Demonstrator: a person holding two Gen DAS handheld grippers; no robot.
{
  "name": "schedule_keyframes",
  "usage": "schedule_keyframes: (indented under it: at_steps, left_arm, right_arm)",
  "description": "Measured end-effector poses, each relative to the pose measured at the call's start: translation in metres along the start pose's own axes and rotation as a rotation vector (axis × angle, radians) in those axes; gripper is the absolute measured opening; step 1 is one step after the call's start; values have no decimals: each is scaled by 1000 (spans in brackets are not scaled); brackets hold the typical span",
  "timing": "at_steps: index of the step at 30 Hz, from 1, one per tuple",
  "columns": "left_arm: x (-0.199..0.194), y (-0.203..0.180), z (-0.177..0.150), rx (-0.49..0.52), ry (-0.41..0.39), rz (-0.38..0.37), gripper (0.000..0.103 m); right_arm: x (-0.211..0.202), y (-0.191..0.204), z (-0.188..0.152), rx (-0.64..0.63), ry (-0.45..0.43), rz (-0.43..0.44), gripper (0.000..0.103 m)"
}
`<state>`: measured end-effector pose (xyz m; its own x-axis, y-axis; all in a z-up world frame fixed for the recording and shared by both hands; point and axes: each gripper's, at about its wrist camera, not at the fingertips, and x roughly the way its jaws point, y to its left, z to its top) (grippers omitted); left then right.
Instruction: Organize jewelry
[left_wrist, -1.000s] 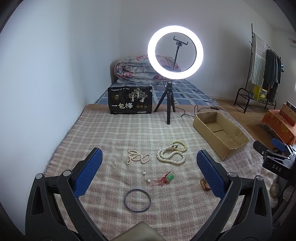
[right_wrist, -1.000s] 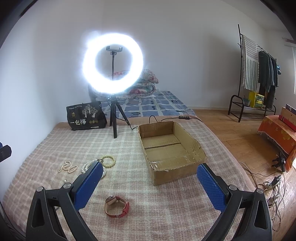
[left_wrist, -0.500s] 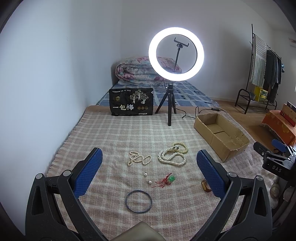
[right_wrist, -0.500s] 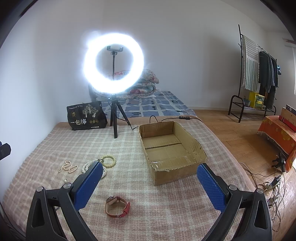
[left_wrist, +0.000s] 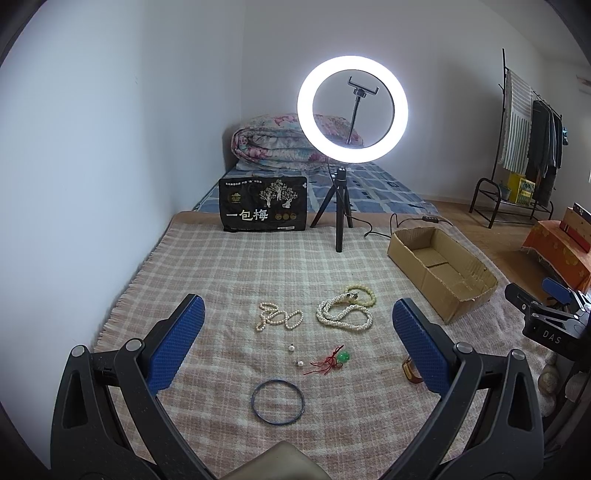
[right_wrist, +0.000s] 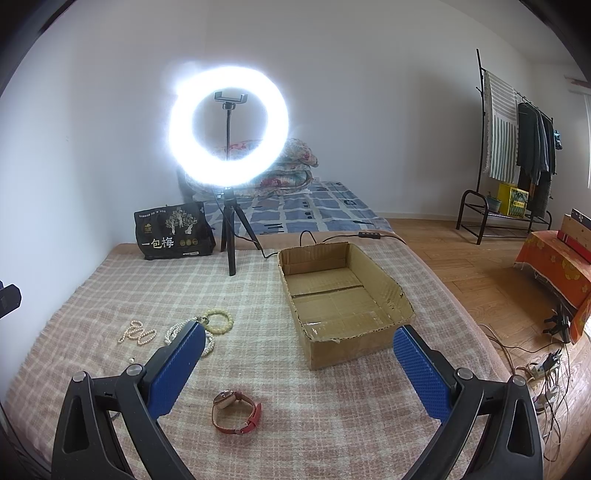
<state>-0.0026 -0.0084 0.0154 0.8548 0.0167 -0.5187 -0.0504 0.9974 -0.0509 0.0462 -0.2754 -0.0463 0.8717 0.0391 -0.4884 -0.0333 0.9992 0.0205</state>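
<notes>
Holding almost unchanged from before, both blue-padded grippers, left and right, gape empty. Red-strapped round wristwatch lies lower centre, long axis left-right.

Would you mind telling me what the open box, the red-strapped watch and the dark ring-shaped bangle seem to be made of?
Open box: plain brown corrugated cardboard, matte; ragged torn rim, glossy tape along the inside bottom.
Watch: the red strap looks like smooth leather or imitation, the case like gold-toned metal; I cannot tell more.
Bangle: thin, dark blue hoop holding a rigid circle, probably metal or hard plastic.
</notes>
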Motion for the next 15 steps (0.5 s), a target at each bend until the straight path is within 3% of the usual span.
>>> schedule_keyframes:
  at_steps: [15]
  left_arm:
    - [-1, 0, -2, 2, -1, 2, 103]
  right_arm:
    - [0, 1, 0, 1, 1, 2, 103]
